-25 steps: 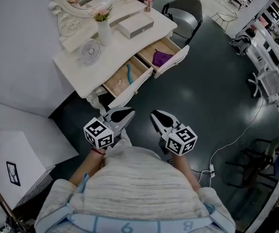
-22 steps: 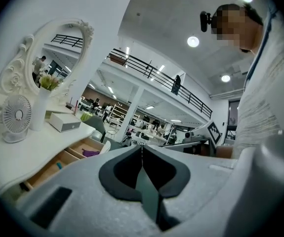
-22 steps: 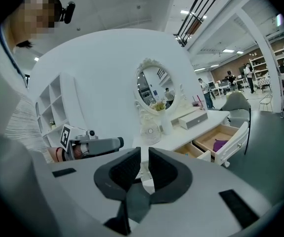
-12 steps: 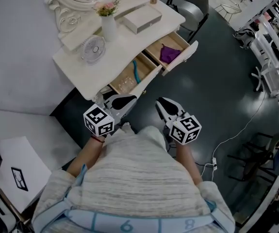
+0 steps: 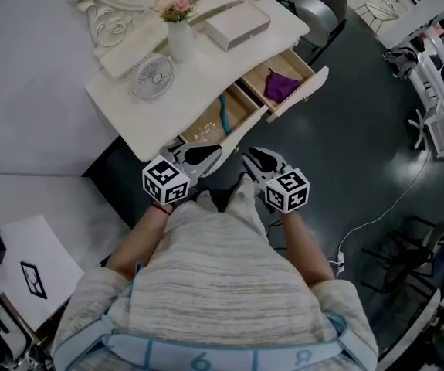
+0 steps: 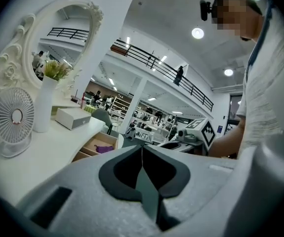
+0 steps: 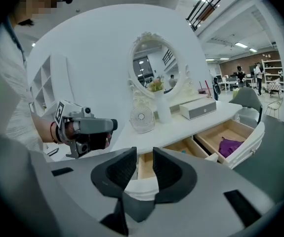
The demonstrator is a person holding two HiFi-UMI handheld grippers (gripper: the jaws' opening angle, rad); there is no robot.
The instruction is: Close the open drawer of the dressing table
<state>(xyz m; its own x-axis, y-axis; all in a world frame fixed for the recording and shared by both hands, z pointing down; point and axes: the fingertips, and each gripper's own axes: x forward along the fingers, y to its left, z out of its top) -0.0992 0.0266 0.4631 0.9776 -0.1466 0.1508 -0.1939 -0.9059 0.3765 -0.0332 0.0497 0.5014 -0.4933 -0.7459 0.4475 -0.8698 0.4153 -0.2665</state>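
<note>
Two drawers gape from the white dressing table above dark floor.

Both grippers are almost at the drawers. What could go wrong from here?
Two drawers stand open, the near drawer and the far drawer; shutting one leaves the other out. The right gripper has just been opening its fingers, nothing between them; they might snag the near drawer's front. A hard shove could rock the vase.

White worktop, tan wood inside both drawers, purple cloth, teal strip, white fan, white vase with pink flowers, white box, dark grey-green floor, person's top grey with fine pale stripes
</note>
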